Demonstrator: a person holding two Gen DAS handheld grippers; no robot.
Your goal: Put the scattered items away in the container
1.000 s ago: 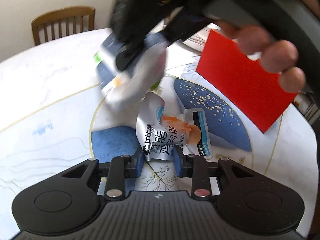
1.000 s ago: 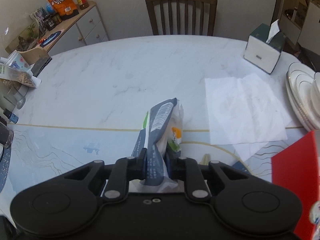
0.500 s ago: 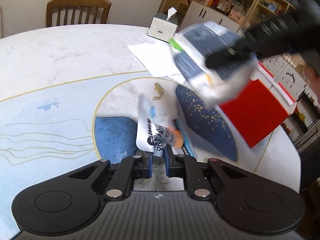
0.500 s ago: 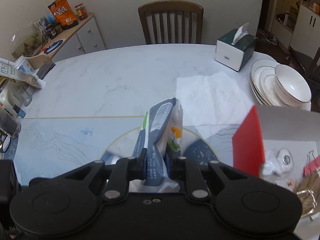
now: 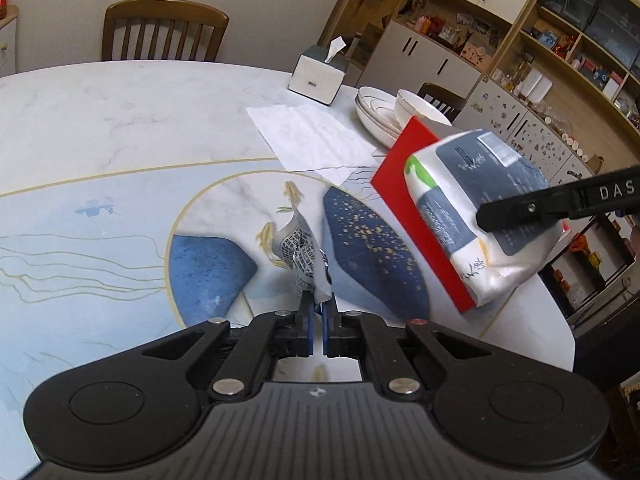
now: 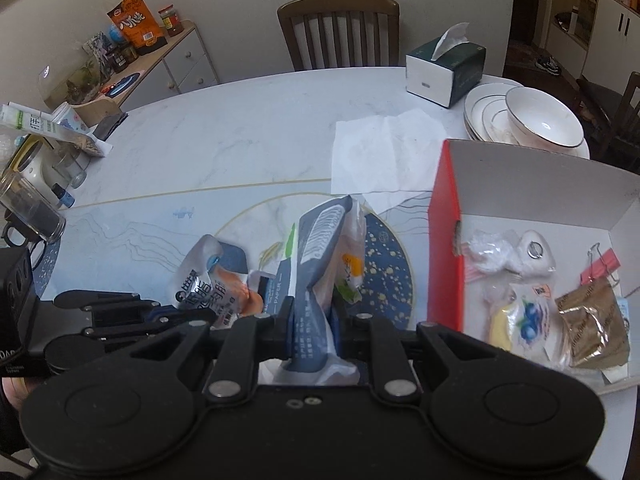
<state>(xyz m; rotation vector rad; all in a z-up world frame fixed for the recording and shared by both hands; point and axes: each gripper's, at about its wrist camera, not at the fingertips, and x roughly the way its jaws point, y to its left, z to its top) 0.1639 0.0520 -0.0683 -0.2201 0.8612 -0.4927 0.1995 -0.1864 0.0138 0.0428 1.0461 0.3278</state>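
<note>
Since a second earlier, the right gripper (image 6: pixel 314 316) had carried its tissue pack (image 6: pixel 326 264) rightward to the near wall of the red box (image 6: pixel 444 240), and the left gripper (image 5: pixel 316 312) had lifted its snack pouch (image 5: pixel 300 256) off the table (image 5: pixel 120 120); the pouch's orange face, turned away in the left wrist view, showed only from the right wrist view, where its lower edge was hidden behind the right gripper's body; the box's far right corner was cut off by the frame edge, and the wrappers inside it, ahead and to the right of the right gripper, were too crumpled to name, save a pink binder clip (image 6: pixel 602 264); the left gripper's jaws were nearly closed, pinching the pouch's bottom edge, the pouch standing upright ahead of them; the right gripper's jaws were clamped around the tissue pack's middle, the pack held on edge above the table; seen from the left wrist, one right finger (image 5: pixel 520 212) pressed across the pack, which overlapped the box's red wall.
</note>
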